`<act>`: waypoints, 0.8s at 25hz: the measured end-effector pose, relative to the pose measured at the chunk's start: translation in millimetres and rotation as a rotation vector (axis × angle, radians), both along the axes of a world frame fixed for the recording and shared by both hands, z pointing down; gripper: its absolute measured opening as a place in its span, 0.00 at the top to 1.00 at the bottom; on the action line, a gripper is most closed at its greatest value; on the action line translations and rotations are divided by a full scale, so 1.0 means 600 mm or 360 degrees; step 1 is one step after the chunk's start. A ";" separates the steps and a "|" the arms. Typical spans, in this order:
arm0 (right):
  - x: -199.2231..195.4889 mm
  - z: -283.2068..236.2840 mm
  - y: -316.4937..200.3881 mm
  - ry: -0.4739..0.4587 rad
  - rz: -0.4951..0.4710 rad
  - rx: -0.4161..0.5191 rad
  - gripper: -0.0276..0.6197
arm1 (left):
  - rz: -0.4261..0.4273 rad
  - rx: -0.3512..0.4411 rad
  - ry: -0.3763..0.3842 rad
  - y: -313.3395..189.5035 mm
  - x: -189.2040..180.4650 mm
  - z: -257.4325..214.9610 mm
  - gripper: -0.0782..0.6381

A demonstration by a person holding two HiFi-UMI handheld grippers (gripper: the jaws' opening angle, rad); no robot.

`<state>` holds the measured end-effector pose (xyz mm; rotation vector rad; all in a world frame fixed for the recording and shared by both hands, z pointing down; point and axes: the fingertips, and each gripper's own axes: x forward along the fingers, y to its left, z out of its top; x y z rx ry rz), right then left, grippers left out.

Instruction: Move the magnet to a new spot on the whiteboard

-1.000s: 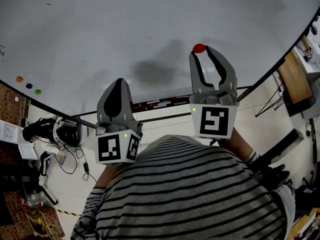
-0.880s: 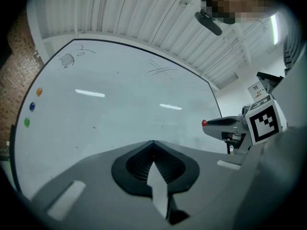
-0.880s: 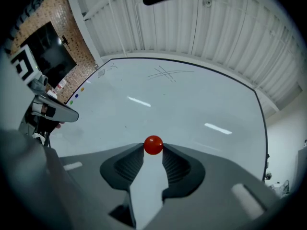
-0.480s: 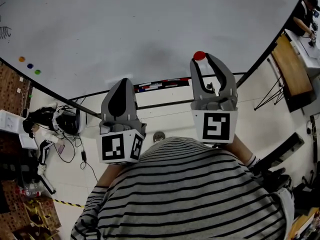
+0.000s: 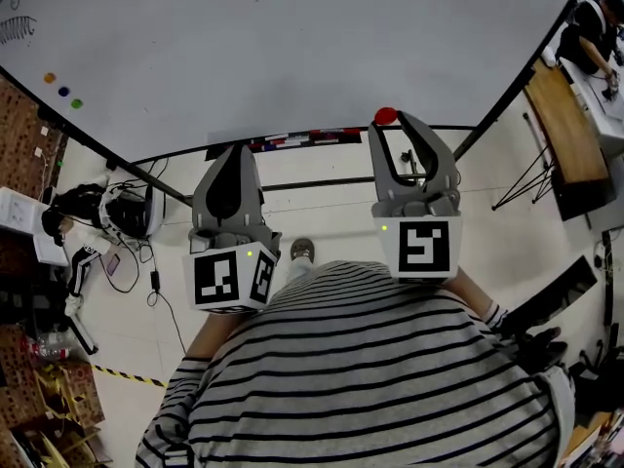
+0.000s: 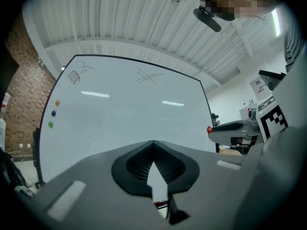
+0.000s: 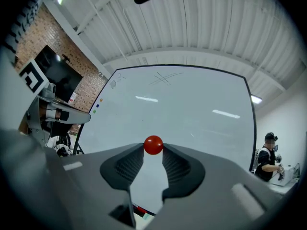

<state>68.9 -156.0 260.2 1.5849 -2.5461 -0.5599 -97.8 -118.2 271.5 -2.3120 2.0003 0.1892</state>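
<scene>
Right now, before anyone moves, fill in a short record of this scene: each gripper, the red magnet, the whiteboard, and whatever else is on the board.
Left gripper: shut, empty
Right gripper: shut on the red magnet
Red magnet: pinched at the right gripper's tips, seemingly held off the board
Whiteboard: upright, faint scribbles near its top
Coloured dots: three (orange, blue, green) by the board's left edge

Off-task stuff in view: my striped shirt (image 5: 370, 378) fills the bottom. White helmet-like gear (image 5: 129, 237) and cables (image 5: 155, 283) on the floor at left, next to a brick wall (image 6: 21, 95). Wooden table (image 5: 561, 135) at right, with a person (image 5: 585, 27) beyond it. Ribbed ceiling (image 7: 192, 28) overhead.
</scene>
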 end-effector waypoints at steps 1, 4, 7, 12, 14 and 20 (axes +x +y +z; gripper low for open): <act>-0.002 0.002 0.000 -0.0006 -0.0007 -0.0002 0.77 | -0.0005 0.0000 -0.0001 0.001 -0.002 0.003 0.87; 0.009 0.001 0.015 -0.0018 -0.0016 -0.0008 0.77 | -0.0007 0.0002 -0.0012 0.018 0.009 0.001 0.87; 0.026 -0.009 0.038 -0.0017 -0.0018 0.0006 0.77 | -0.0007 0.0003 -0.0043 0.041 0.027 -0.007 0.87; 0.027 -0.011 0.053 -0.0020 -0.0010 0.0022 0.77 | -0.0011 0.0004 -0.0010 0.055 0.023 -0.003 0.87; 0.027 -0.013 0.055 -0.0029 -0.0006 0.0026 0.77 | -0.0015 0.0018 -0.0011 0.058 0.023 -0.007 0.87; 0.019 -0.015 0.036 -0.0004 0.0001 0.0040 0.77 | -0.0018 0.0030 -0.0005 0.045 0.014 -0.010 0.87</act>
